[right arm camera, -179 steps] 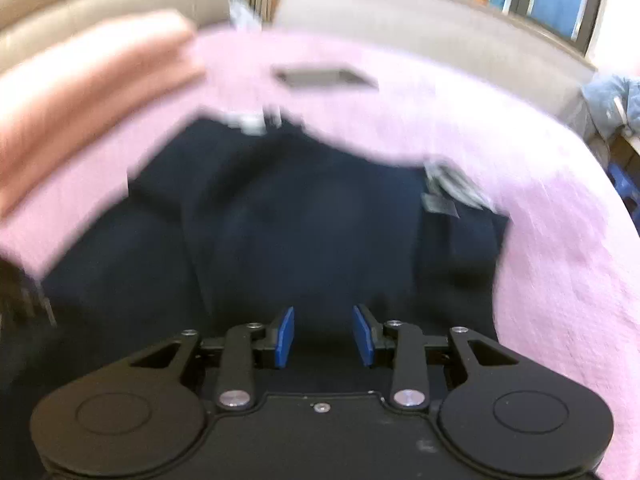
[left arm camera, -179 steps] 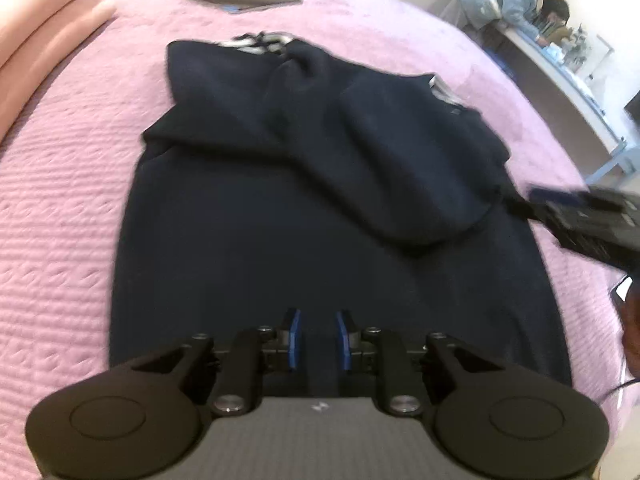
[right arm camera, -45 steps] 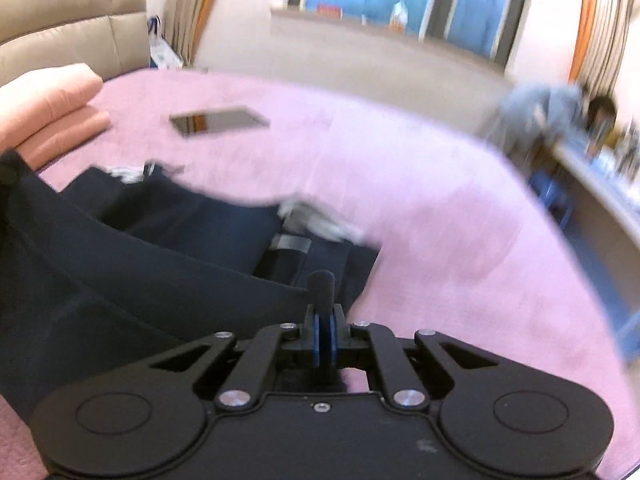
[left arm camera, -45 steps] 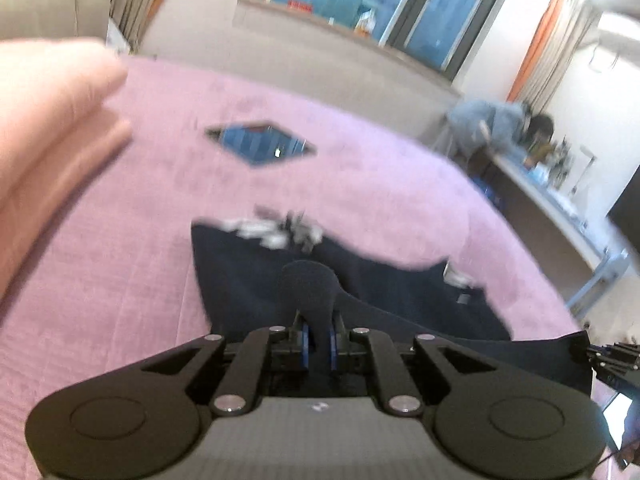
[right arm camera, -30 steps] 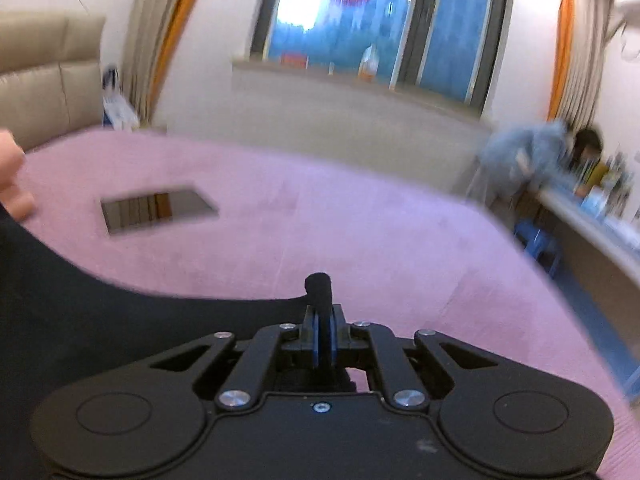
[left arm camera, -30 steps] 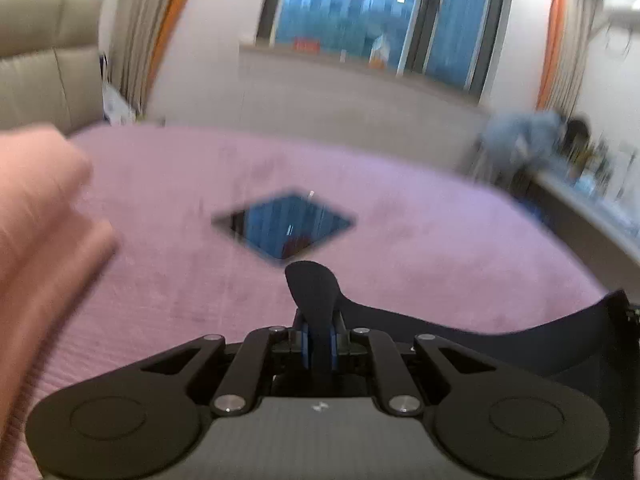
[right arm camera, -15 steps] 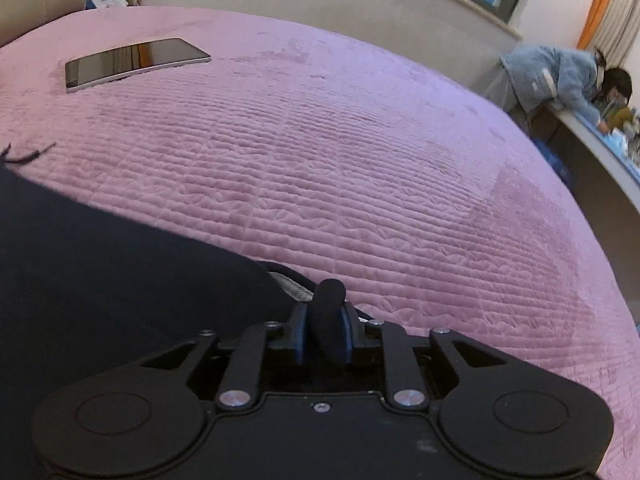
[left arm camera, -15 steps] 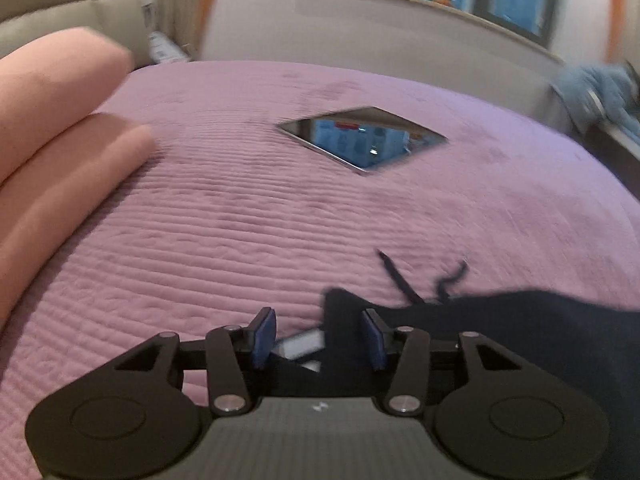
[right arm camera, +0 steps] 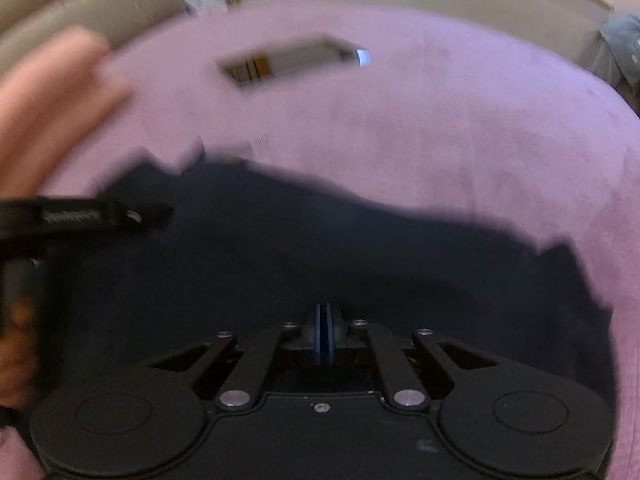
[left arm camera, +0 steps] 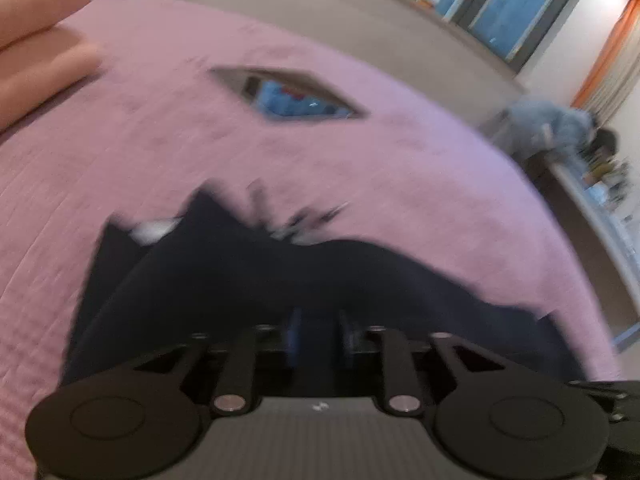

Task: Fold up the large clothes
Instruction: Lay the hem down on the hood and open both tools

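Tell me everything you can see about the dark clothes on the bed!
The dark clothes look navy, nearly black, soft and thick like a sweatshirt. They lie spread across the pink bedspread, with layers overlapping and a jagged far edge. A pale patch peeks out near one far corner, and thin dark cords stick out past the far edge. The pictures are blurry. The left gripper is open above them, and the right gripper is shut; neither seems to hold cloth.

The garment [left arm camera: 280, 280] lies on the bed [left arm camera: 400, 160]; a tablet [left arm camera: 288, 92] beyond it (pillows [left arm camera: 36, 40] left).
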The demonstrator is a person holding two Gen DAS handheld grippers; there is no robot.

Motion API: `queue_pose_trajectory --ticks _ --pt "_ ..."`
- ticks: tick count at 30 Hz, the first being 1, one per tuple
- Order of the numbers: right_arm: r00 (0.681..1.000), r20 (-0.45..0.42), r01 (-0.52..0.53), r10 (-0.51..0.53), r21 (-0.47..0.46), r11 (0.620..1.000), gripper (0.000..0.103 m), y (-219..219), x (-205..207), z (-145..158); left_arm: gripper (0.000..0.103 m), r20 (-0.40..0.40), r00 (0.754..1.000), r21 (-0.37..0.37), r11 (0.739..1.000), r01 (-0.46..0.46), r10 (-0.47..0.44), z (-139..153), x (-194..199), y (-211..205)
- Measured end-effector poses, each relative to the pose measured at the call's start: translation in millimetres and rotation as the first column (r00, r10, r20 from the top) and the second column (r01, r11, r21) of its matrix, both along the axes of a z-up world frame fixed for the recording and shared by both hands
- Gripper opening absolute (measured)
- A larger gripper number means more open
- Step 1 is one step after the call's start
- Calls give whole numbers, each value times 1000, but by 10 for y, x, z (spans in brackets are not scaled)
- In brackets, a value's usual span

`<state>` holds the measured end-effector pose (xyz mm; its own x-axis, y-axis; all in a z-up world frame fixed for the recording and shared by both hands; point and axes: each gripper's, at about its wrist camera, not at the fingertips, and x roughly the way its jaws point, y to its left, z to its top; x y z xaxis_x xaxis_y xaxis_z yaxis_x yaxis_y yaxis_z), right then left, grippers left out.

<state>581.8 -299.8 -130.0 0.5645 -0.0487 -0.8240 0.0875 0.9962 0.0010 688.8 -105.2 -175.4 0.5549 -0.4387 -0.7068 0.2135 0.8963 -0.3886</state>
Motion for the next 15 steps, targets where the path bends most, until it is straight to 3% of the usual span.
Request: queue_pose_trajectory --ticks 1,3,4,7,8,11,13,15 --pt "1000 8 13 -13 6 1000 0 -38 -38 9 3 -27 999 -23 999 -27 27 -64 -16 140" --pt "996 6 93 -93 -2 996 0 -150 -149 123 3 -113 990 -151 984 -97 80 -82 -50 494" --pt "993 5 118 -118 -21 993 0 -184 -216 177 3 -130 985 -150 980 -133 113 -31 -107 659" --pt "977 -23 206 -212 -154 966 1 -249 -480 348 5 -95 986 -49 989 -141 136 255 -379 971" --pt "975 -20 216 -222 -154 964 11 -232 -596 416 11 -79 990 -44 992 -122 118 361 -487 1024" --pt "983 1 186 -186 14 982 11 -112 -927 616 23 1 999 -18 998 -53 53 659 -888 978" --pt "989 -22 150 -149 17 989 11 73 -1059 575 24 -3 1000 6 1000 -23 23 642 -1017 829" --pt "989 -56 131 -136 -85 988 11 205 -1206 373 24 -52 998 94 995 -16 21 452 -1173 672"
